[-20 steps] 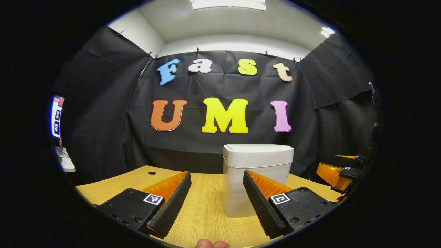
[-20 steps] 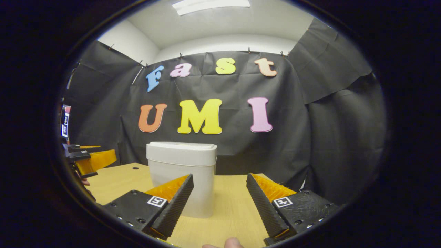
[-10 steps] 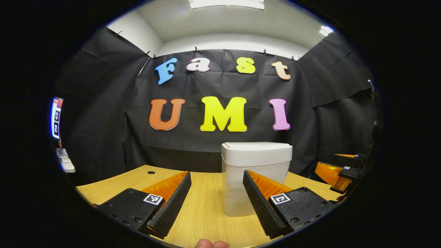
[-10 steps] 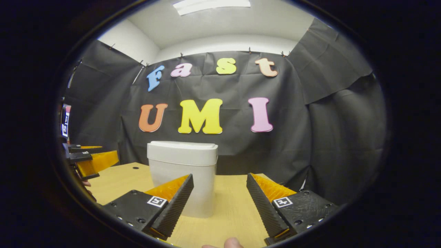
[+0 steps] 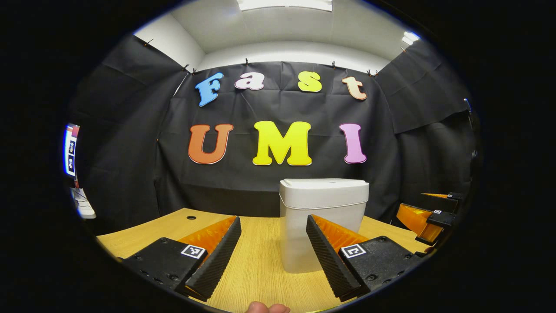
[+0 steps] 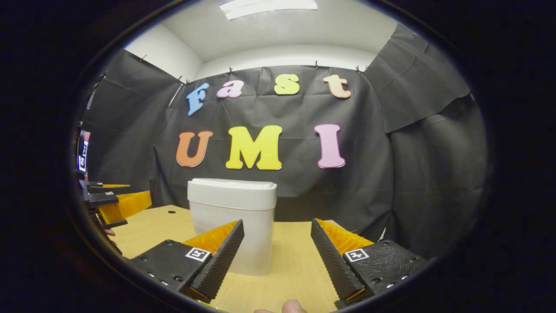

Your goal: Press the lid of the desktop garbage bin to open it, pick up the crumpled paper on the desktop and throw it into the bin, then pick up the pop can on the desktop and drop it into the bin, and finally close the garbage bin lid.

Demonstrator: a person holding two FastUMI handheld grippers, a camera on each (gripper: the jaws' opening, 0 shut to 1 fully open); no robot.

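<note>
Both claws hang low over the bench (image 5: 260,256), each with fingers spread apart and gripping nothing: the left claw (image 5: 273,252) has the garbage bin (image 5: 323,217) ahead and slightly to its right, the right claw (image 6: 278,256) has it ahead and to its left. The bin stands upright, lid (image 6: 232,184) down flat, so its contents are hidden; I judge the lid press comes first, and neither claw looks clearly nearer.

Bin (image 5: 323,219) on desk (image 5: 260,261), before cloth wall (image 5: 130,174)
</note>
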